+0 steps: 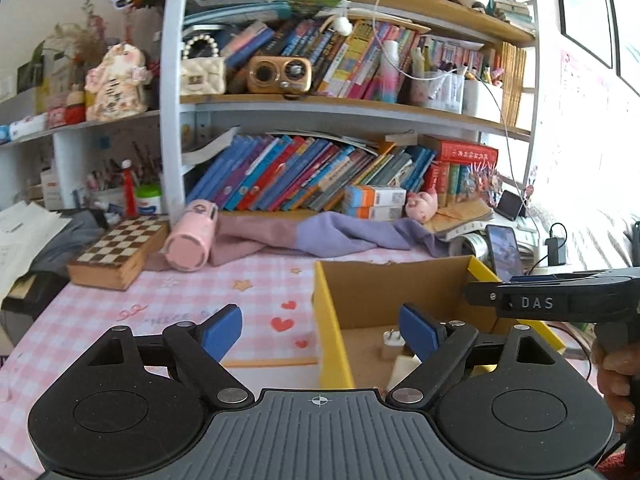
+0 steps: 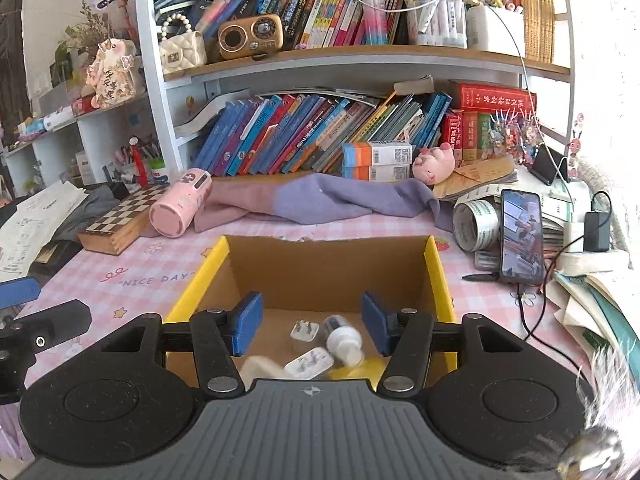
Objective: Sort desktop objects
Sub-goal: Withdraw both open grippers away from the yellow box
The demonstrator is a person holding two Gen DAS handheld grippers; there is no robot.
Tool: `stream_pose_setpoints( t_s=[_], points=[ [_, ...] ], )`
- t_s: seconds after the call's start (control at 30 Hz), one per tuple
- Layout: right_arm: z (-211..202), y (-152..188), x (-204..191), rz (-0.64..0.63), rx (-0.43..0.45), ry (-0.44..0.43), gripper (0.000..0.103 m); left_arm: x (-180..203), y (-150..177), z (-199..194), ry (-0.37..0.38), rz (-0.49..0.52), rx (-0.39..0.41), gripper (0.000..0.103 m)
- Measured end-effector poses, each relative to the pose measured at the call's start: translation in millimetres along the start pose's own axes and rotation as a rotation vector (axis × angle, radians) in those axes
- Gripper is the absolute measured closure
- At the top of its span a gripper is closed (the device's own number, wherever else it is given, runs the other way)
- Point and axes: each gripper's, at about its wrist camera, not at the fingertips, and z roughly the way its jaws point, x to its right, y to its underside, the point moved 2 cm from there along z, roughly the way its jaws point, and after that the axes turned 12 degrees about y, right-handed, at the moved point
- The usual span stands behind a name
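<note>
A cardboard box with yellow sides [image 2: 434, 272] [image 1: 332, 332] stands on the pink checked desk. Inside lie two white charger plugs [image 2: 304, 330] [image 2: 310, 362], a small clear bottle with a white pump [image 2: 344, 340], a yellow thing [image 2: 360, 368] and a blurred whitish object [image 2: 260, 366]. My right gripper [image 2: 312, 326] hangs over the box's near edge, open, nothing between its blue pads. My left gripper [image 1: 320, 332] is open wide over the box's left wall, holding nothing. In the left wrist view, one plug [image 1: 394, 340] shows, and the right gripper's body [image 1: 548, 300] reaches in from the right.
At the back lie a pink tumbler on its side [image 2: 180, 208], a chessboard box [image 2: 120, 220], a purple cloth [image 2: 320, 200] and a pink pig toy [image 2: 434, 164]. A phone [image 2: 520, 236], tape rolls [image 2: 476, 220], a charger with cables and book piles crowd the right. Bookshelves rise behind.
</note>
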Motion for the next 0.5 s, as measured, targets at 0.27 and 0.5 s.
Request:
stream_pose_setpoints(
  t_s=[0.27,0.5],
  points=[
    [-41.5,29.4,-32.2,0.007,0.002,0.042,0.049,-19.4,22.5,-40.9,0.001,0.011,-0.016,0.015],
    [-79.5,67.2,-63.1,-0.003,-0.035,0.056,0.047,-38.1,54.8,-81.4,-0.026,-0.017,-0.063,0.014]
  ],
)
